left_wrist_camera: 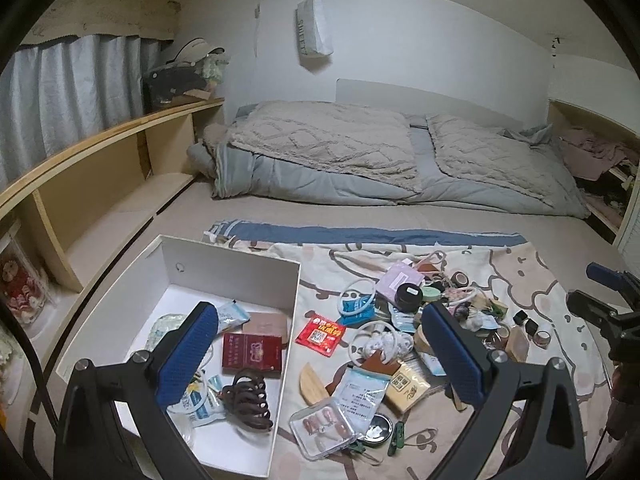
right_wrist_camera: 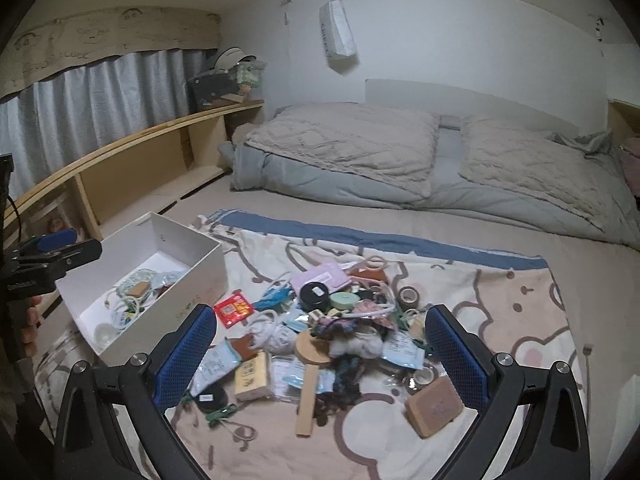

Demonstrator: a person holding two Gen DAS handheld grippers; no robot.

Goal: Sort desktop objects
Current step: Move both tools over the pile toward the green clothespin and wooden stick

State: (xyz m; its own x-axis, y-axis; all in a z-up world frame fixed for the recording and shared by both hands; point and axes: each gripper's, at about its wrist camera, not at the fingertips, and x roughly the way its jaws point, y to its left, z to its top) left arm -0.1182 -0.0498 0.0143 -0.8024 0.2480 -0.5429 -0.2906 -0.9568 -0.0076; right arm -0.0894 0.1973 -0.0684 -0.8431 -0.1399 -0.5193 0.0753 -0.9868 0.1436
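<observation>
Left wrist view: left claw point(left_wrist_camera: 320, 356) wide apart, empty, above white box point(left_wrist_camera: 236, 264). Hair clip point(left_wrist_camera: 248, 402), red packet point(left_wrist_camera: 253, 350) already inside.

Right wrist view: right claw point(right_wrist_camera: 320, 354) wide apart, empty, over big pile point(right_wrist_camera: 340, 320) on bed. Most sorting left.

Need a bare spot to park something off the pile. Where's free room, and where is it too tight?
Free: the plain bedsheet between the folded quilt and the cartoon blanket's blue edge; also the blanket's right side beyond the tape rolls. Crowded: the pile mid-blanket and the white box, whose floor is mostly covered.
</observation>
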